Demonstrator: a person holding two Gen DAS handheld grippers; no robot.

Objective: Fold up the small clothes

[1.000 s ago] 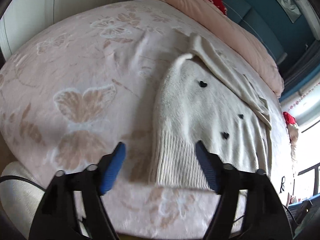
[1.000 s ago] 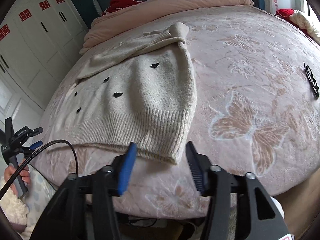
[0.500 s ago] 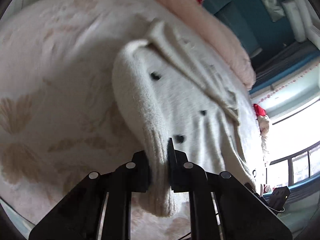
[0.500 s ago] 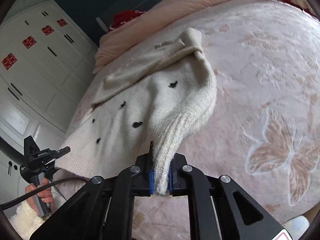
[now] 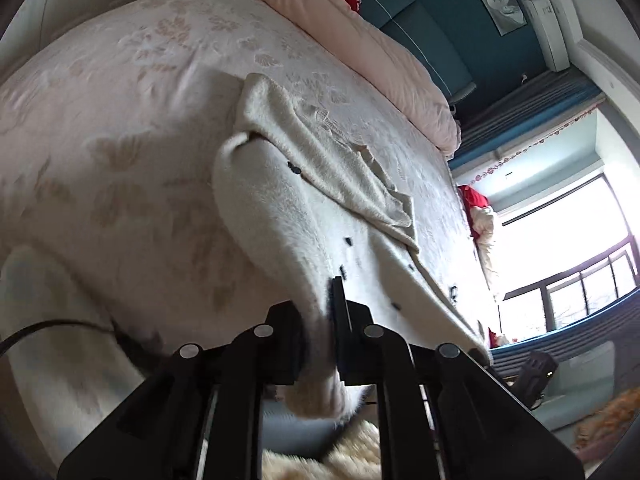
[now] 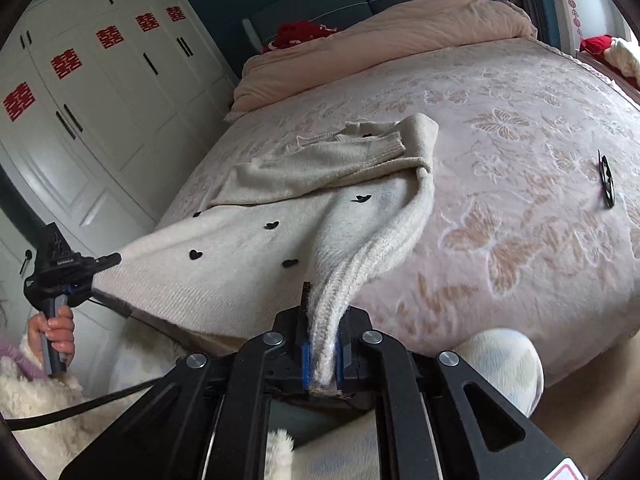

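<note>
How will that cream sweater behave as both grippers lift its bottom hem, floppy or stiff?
Probably floppy: the sweater sags between the right gripper and the left gripper. Its thick ribbed hem bunches in the closed jaws, so slipping seems unlikely. The folded sleeve may slide off if lifted quickly.

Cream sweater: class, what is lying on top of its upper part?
Folded sleeves lie across the cream sweater, near the collar. They cover the chest, so any hearts beneath stay hidden. Both grippers clamp the hem.
</note>
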